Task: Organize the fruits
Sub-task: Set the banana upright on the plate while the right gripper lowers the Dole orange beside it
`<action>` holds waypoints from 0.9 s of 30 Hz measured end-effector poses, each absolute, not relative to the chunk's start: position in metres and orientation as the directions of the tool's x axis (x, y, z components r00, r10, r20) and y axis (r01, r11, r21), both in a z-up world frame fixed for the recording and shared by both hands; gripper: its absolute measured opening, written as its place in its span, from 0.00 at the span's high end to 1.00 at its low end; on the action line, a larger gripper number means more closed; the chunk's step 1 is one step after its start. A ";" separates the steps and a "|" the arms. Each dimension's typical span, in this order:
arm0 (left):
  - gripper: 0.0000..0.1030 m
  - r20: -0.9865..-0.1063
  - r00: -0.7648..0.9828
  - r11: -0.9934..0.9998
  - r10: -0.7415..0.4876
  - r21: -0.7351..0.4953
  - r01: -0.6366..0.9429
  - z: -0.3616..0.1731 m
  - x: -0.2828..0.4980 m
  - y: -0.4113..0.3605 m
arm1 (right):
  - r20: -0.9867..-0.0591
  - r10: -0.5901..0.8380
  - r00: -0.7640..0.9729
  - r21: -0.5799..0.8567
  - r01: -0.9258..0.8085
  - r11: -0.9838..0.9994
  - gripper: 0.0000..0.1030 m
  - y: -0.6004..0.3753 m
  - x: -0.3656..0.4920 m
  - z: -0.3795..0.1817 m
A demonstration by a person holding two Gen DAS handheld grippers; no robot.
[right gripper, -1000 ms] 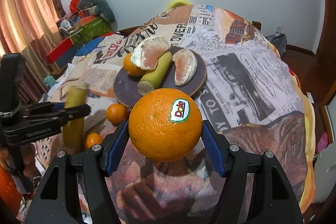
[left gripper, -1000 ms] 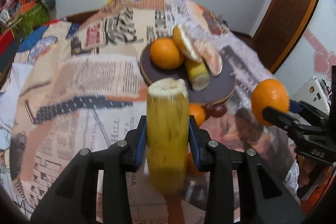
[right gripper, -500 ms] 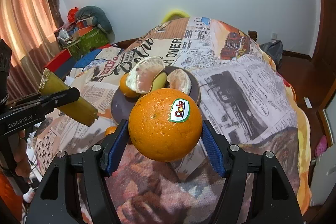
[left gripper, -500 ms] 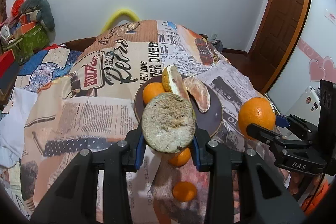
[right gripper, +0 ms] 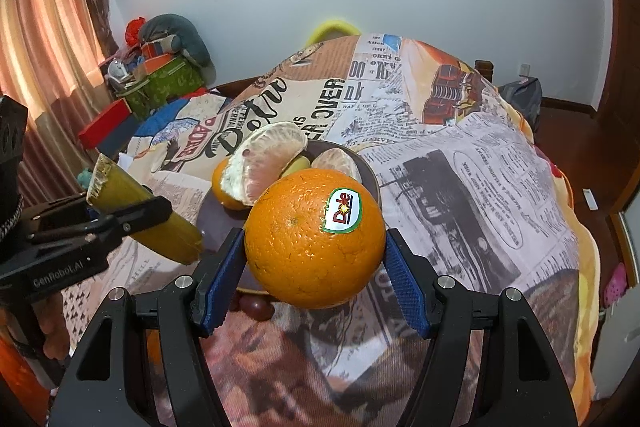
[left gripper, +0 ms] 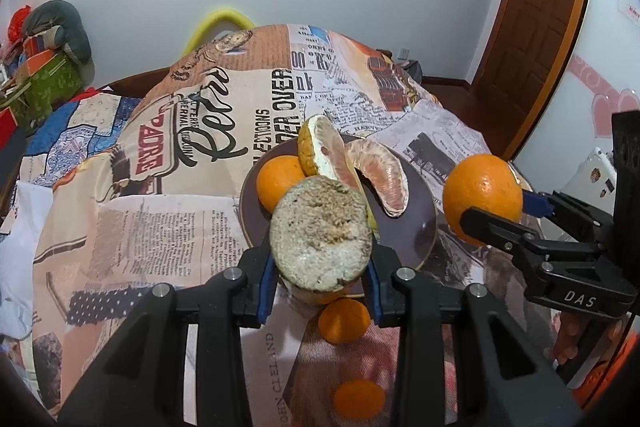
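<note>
My left gripper is shut on a cut banana piece, its cut end facing the camera; it also shows in the right wrist view. My right gripper is shut on a large orange with a Dole sticker, held above the table; that orange also shows in the left wrist view. A dark plate holds a small orange, two pomelo pieces and another banana piece, mostly hidden. Both grippers hover just in front of the plate.
The table is covered with a newspaper-print cloth. Two small oranges lie on it in front of the plate, with dark grapes at the plate's near edge. Boxes and clutter stand at the far left.
My left gripper has tilted the banana piece from upright to end-on toward the camera and risen. My right gripper has lifted the orange slightly and moved closer to the plate.
</note>
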State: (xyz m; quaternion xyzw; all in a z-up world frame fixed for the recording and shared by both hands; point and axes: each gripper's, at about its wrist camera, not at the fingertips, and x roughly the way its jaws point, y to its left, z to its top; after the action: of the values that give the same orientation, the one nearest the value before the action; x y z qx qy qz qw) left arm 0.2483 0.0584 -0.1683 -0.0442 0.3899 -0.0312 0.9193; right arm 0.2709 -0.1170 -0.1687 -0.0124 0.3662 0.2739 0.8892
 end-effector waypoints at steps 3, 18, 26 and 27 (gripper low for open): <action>0.65 -0.729 0.678 0.994 -0.099 -0.107 0.030 -0.175 0.257 0.057 | -0.665 0.478 0.573 0.178 -0.500 0.848 0.36 -0.113 0.278 -0.174; 0.65 -0.729 0.677 0.994 -0.103 -0.102 0.041 -0.182 0.289 0.055 | -0.683 0.474 0.556 0.162 -0.518 0.840 0.36 -0.097 0.312 -0.184; 0.65 -0.732 0.674 0.995 -0.098 -0.088 0.049 -0.188 0.299 0.053 | -0.695 0.485 0.531 0.147 -0.555 0.819 0.36 -0.088 0.320 -0.190; 0.65 -0.733 0.674 0.995 -0.096 -0.086 0.048 -0.188 0.299 0.053 | -0.697 0.489 0.525 0.151 -0.559 0.816 0.36 -0.087 0.321 -0.191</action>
State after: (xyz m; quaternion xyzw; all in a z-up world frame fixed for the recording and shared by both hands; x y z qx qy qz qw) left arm 0.2994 0.0531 -0.1885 -0.0298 0.4019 -0.0393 0.9144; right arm 0.3206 -0.0870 -0.1911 -0.0455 0.3841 0.3002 0.8719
